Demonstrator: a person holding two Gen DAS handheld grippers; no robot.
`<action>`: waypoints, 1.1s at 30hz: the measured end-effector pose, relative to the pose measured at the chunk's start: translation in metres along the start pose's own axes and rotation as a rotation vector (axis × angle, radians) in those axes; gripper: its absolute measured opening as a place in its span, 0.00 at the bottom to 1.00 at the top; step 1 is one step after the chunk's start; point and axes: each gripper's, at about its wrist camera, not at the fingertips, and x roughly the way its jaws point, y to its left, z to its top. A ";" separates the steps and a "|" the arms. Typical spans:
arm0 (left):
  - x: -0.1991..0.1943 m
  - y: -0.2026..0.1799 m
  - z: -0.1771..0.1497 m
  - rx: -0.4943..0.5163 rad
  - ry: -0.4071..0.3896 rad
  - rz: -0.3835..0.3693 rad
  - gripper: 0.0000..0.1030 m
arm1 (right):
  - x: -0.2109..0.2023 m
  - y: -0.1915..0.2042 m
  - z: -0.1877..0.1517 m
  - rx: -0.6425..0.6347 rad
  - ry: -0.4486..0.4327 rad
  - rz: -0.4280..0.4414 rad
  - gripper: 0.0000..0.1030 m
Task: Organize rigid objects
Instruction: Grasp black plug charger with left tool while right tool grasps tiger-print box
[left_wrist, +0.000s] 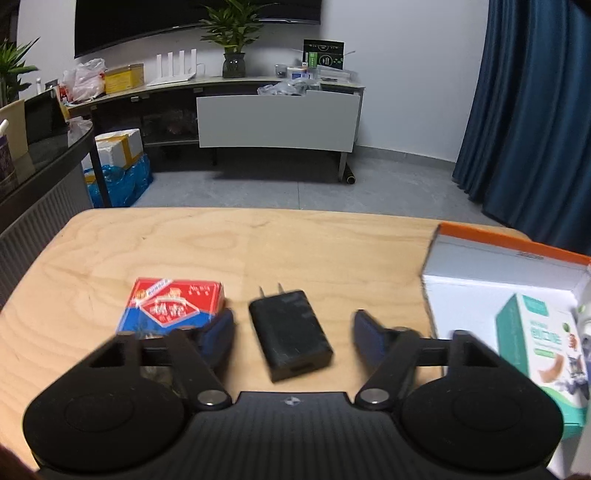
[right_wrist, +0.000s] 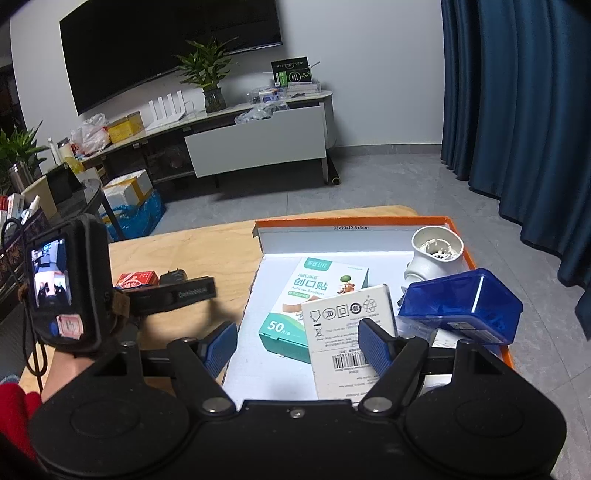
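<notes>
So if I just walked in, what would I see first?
Probably the black charger plug lying on the wooden table, right between the blue pads of the left gripper, with a red and blue card pack beside it. Then the orange-rimmed box on the right, holding a bandage box, a shiny blue case and a white plastic part.

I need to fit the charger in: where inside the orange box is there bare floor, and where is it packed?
Bare white floor lies along the orange box's near-left edge, beside the bandage carton. The right side is crowded: white plastic part, blue case, white carton.
</notes>
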 end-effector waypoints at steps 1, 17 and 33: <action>0.000 -0.001 0.001 0.018 0.000 0.013 0.43 | 0.000 -0.001 0.000 0.010 0.000 0.001 0.83; -0.094 0.053 -0.020 -0.054 -0.062 -0.142 0.35 | 0.016 0.051 0.008 -0.045 0.058 0.114 0.83; -0.122 0.148 -0.036 -0.202 -0.061 0.003 0.35 | 0.156 0.202 0.021 -0.141 0.275 0.129 0.86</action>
